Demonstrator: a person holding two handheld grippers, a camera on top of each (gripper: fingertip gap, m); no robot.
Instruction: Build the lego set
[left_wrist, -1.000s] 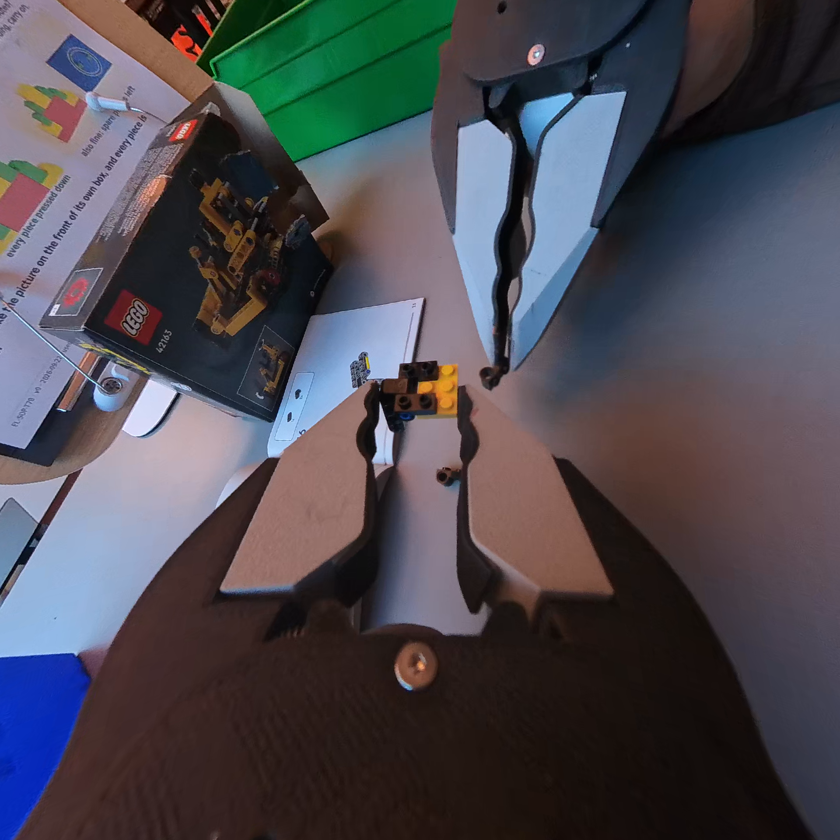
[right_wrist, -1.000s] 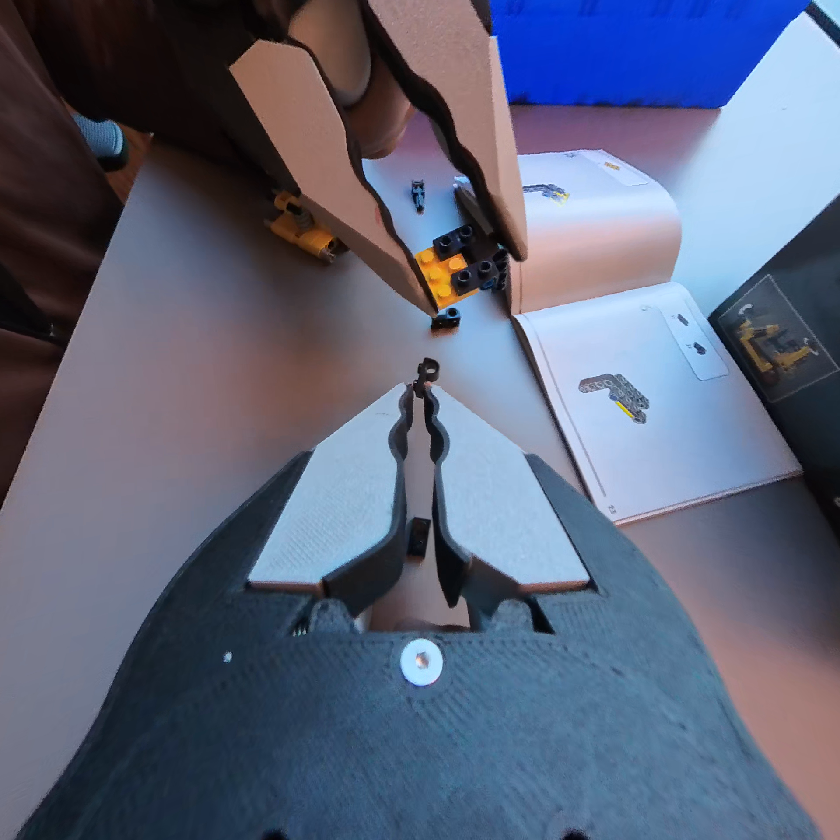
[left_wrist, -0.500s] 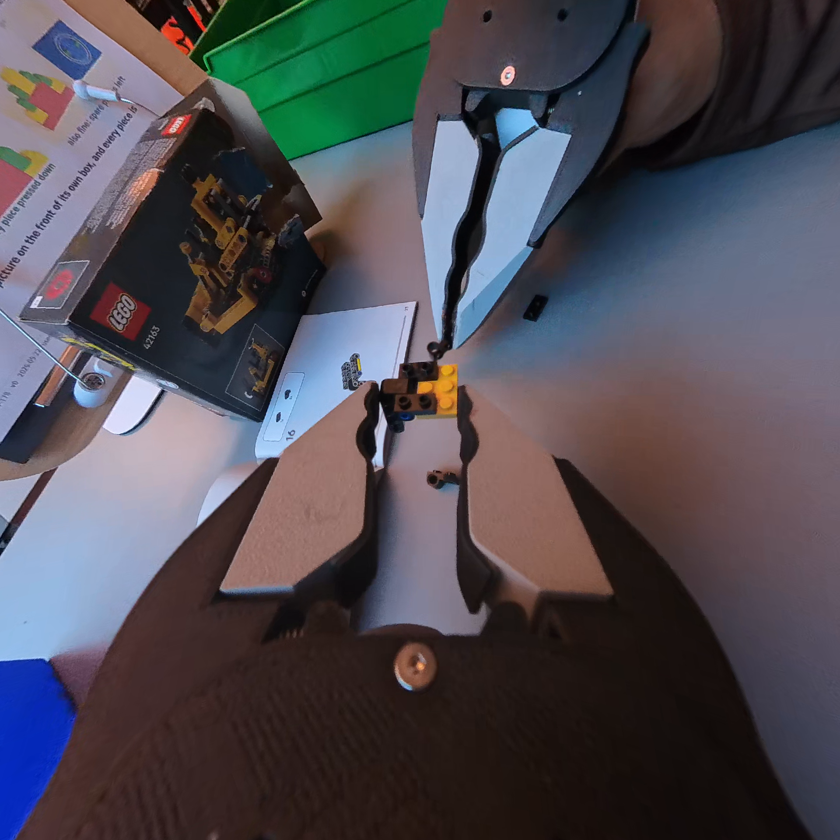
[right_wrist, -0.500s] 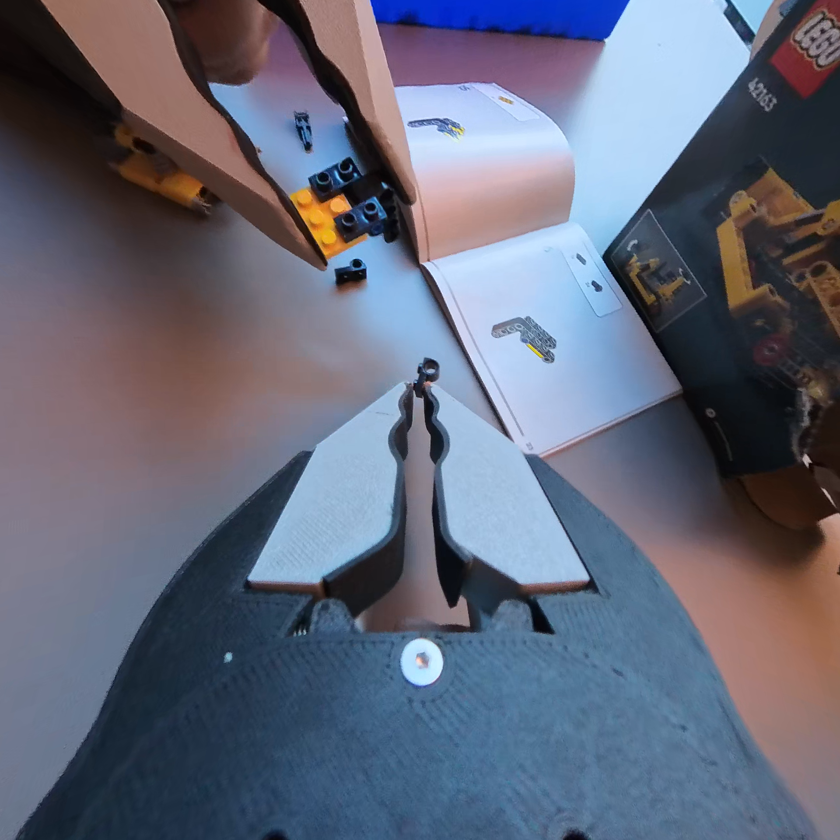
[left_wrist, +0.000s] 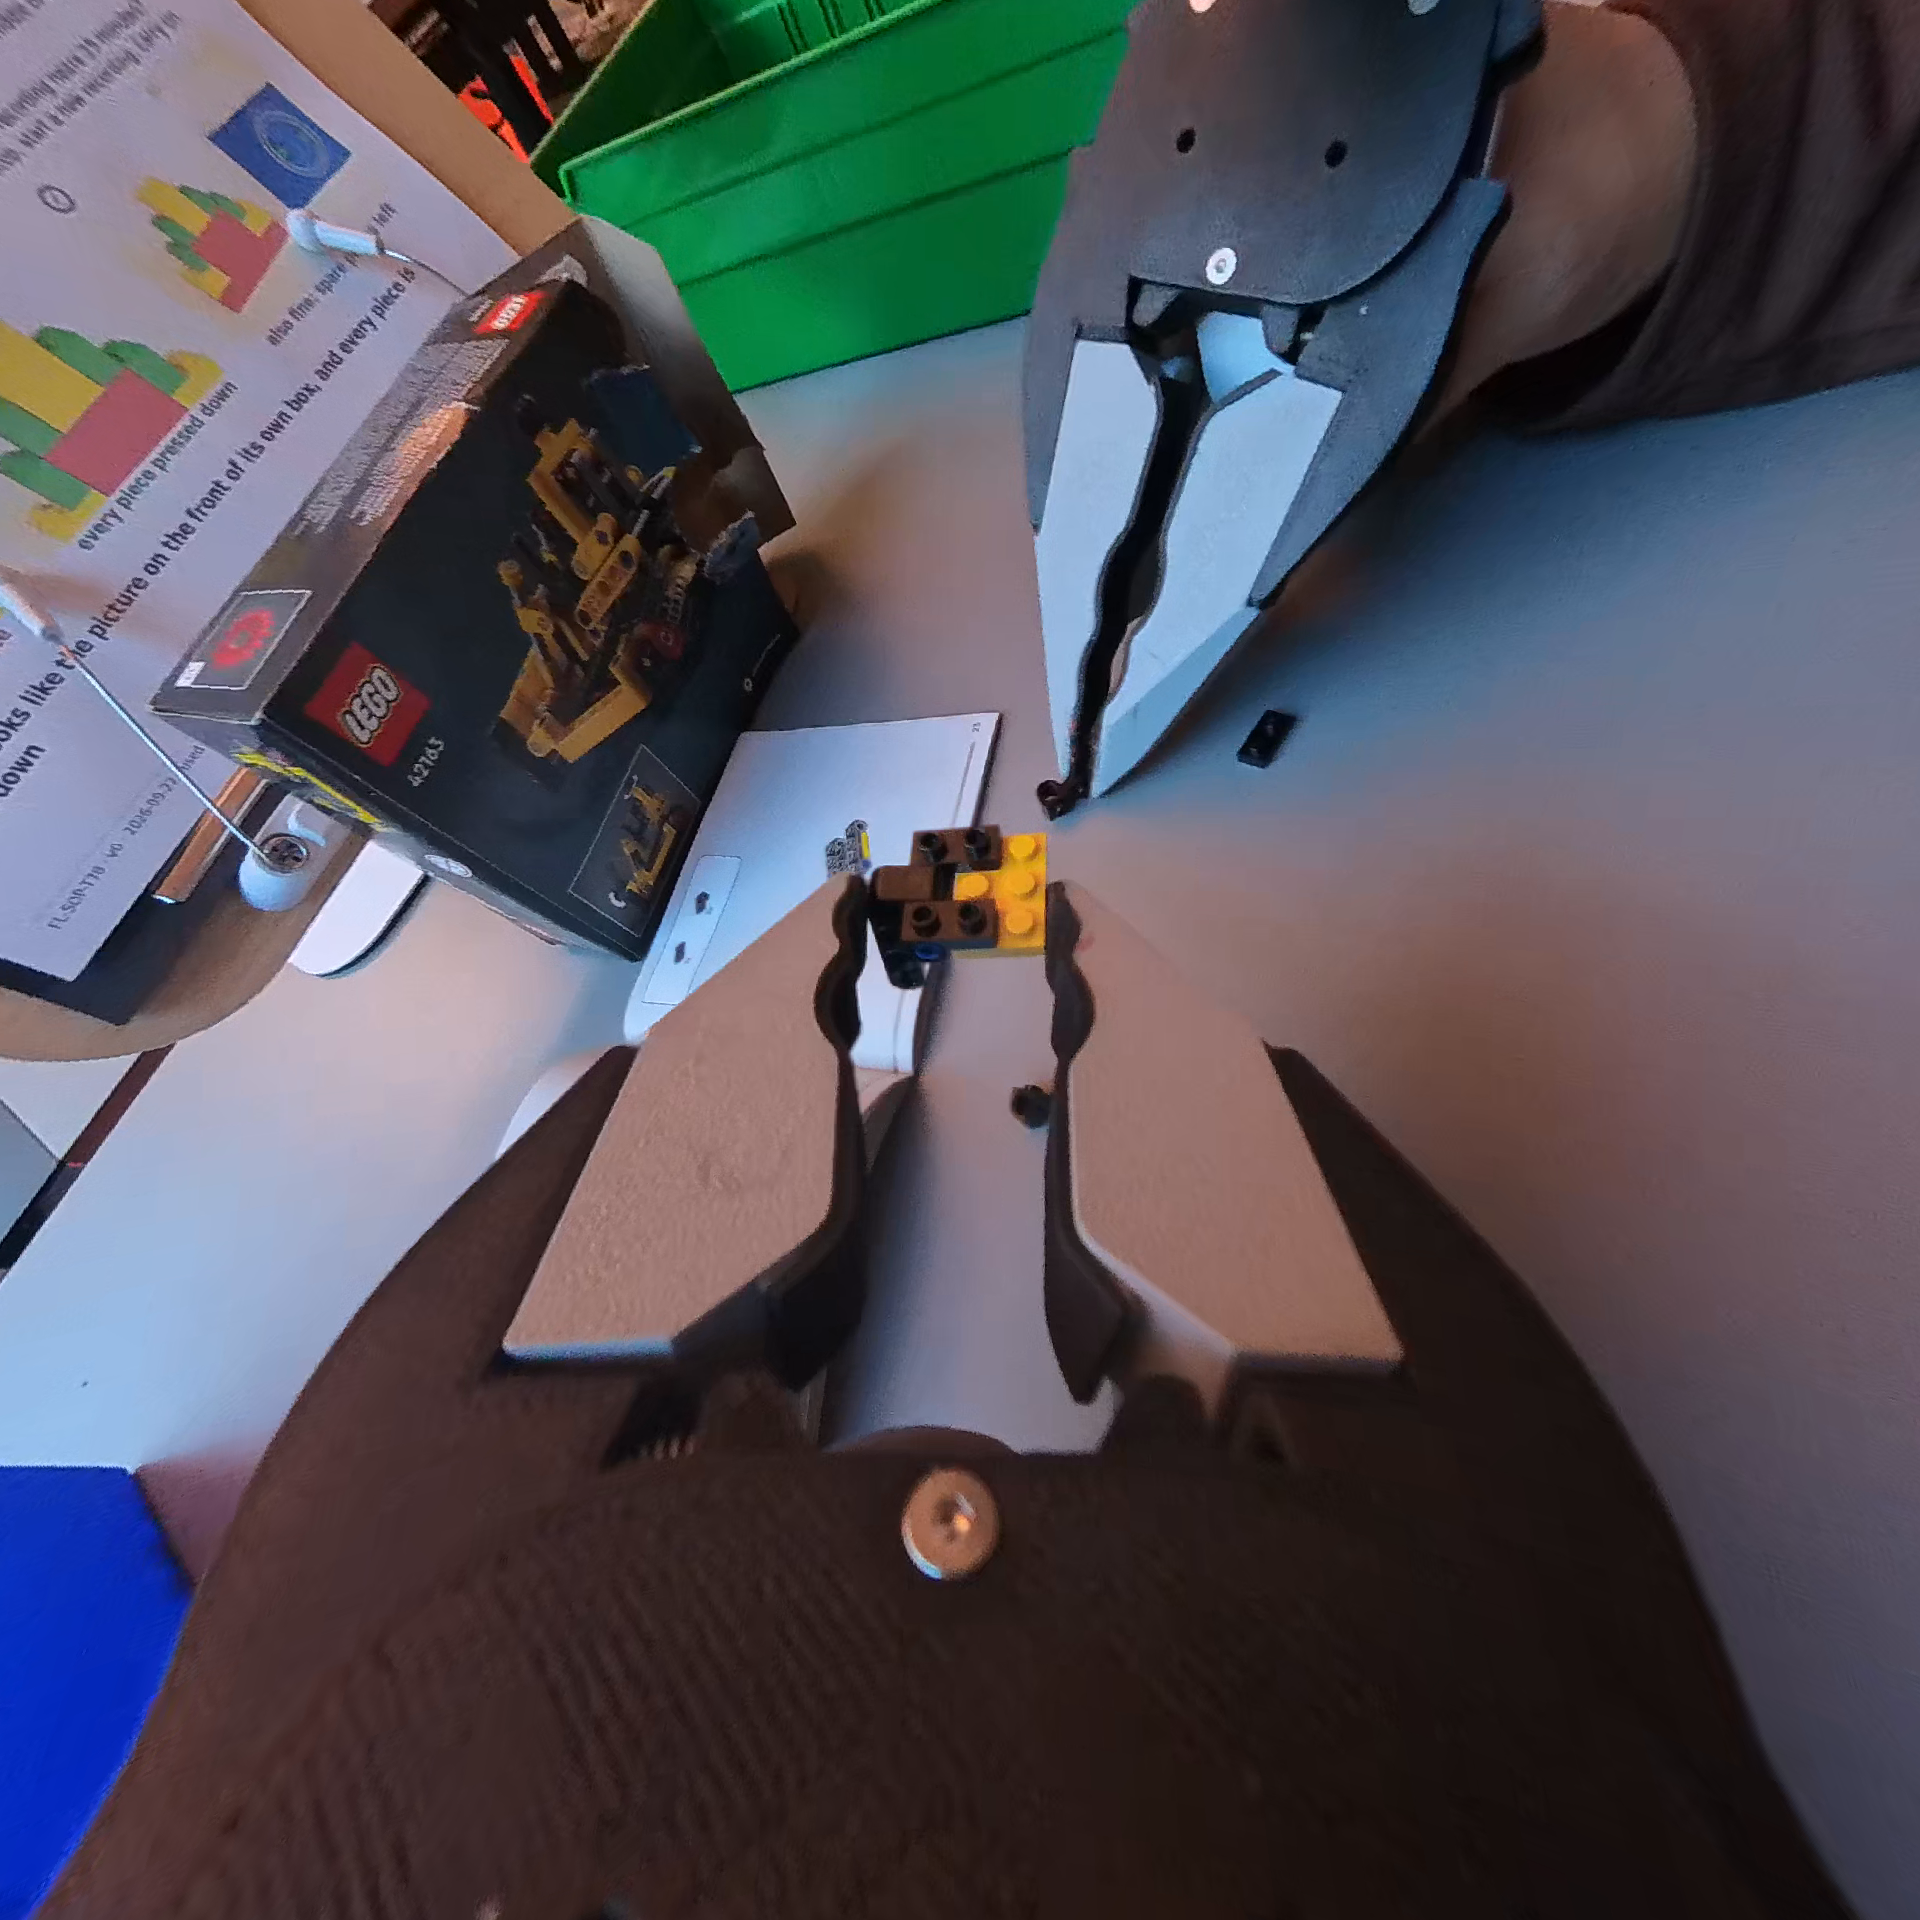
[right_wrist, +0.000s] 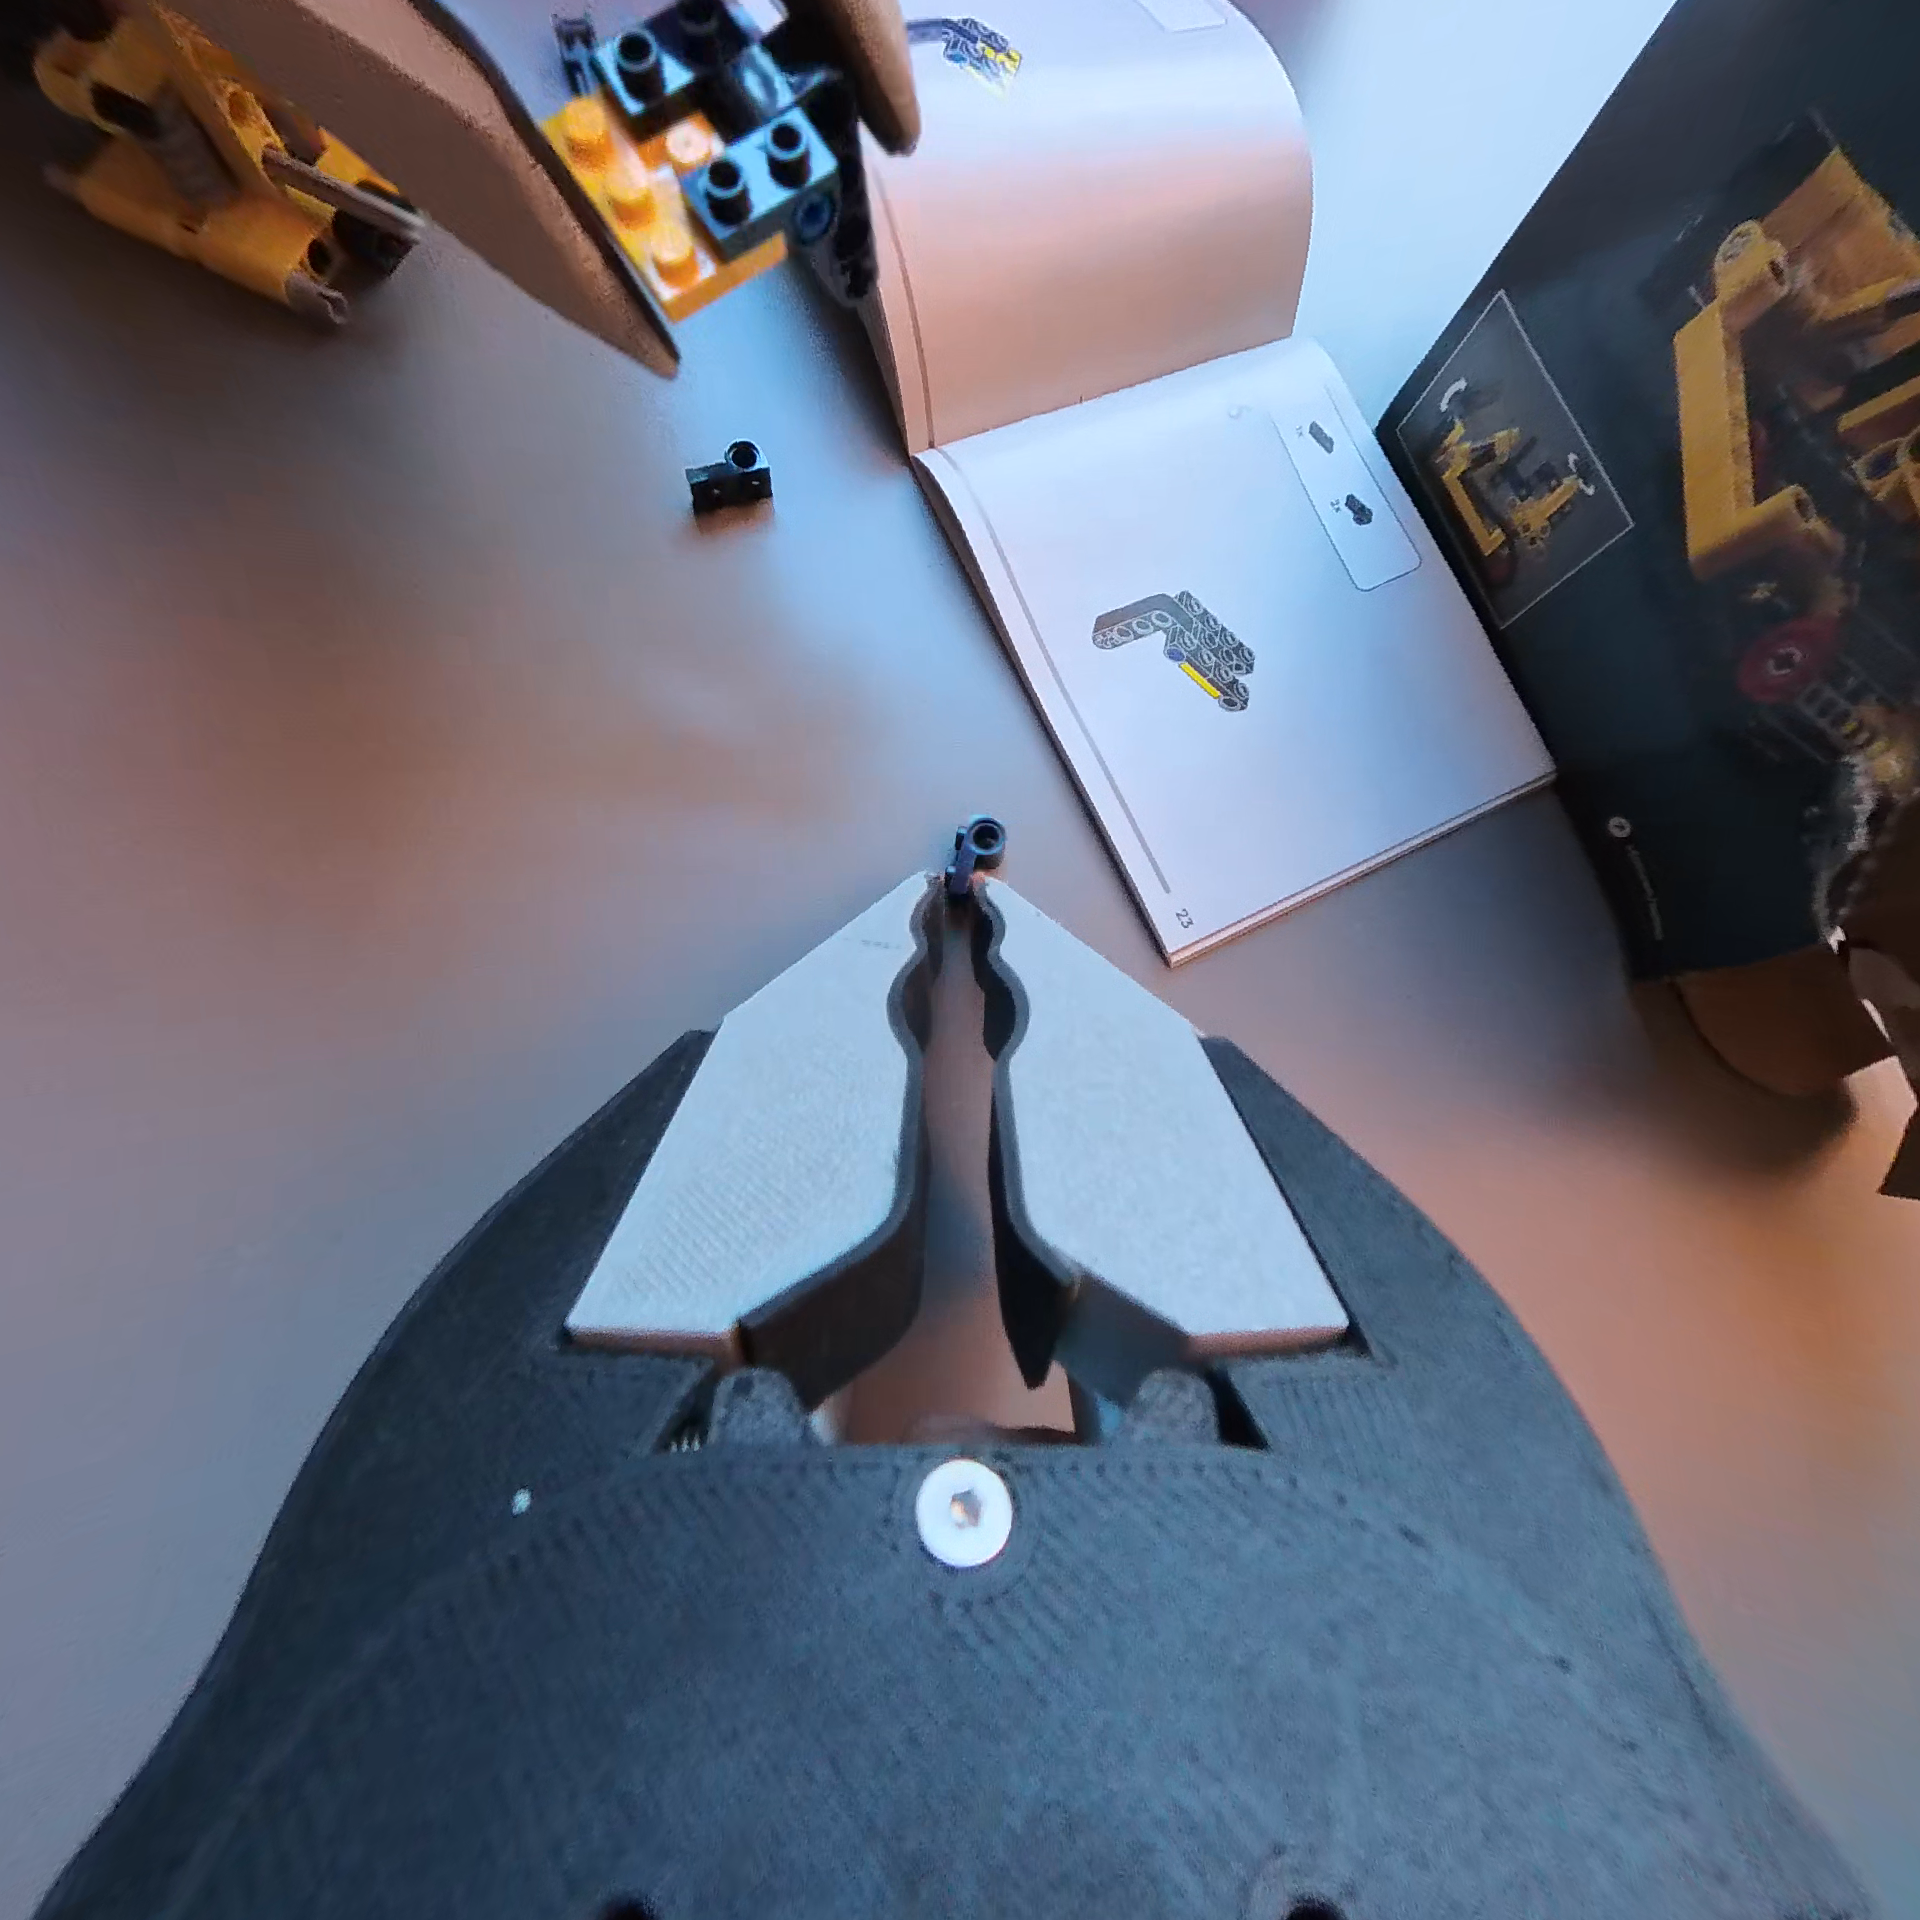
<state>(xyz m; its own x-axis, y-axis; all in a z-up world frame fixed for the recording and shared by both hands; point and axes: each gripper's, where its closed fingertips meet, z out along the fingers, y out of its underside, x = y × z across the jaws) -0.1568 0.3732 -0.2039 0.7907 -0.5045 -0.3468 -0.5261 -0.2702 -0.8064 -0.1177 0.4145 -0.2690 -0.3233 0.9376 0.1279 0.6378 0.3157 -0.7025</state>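
Observation:
My left gripper (left_wrist: 951, 914) is shut on a small assembly (left_wrist: 982, 894) of a yellow plate with black bricks, holding it at its fingertips just above the table. My right gripper (right_wrist: 961, 883) is shut on a tiny black connector piece (right_wrist: 977, 840) that sticks out past its tips. In the left wrist view the right gripper (left_wrist: 1075, 790) points down with that piece (left_wrist: 1055, 800) just above and to the right of the assembly, a small gap apart. The right wrist view shows the assembly (right_wrist: 686, 177) between the left fingers (right_wrist: 582, 229) at the top.
A loose black piece (right_wrist: 730, 480) lies on the grey table, and another (left_wrist: 1265, 736) beside the right gripper. A tiny pin (left_wrist: 1029, 1101) lies under my left fingers. A yellow sub-assembly (right_wrist: 208, 197), open instruction booklet (right_wrist: 1226, 644), set box (left_wrist: 499, 665) and green bins (left_wrist: 862, 187) surround the work area. Tip to tip, the grippers are about 9 centimetres apart.
My right gripper has swung in with the connector piece toward the assembly and come closer to it. My left gripper still holds the assembly in about the same place.

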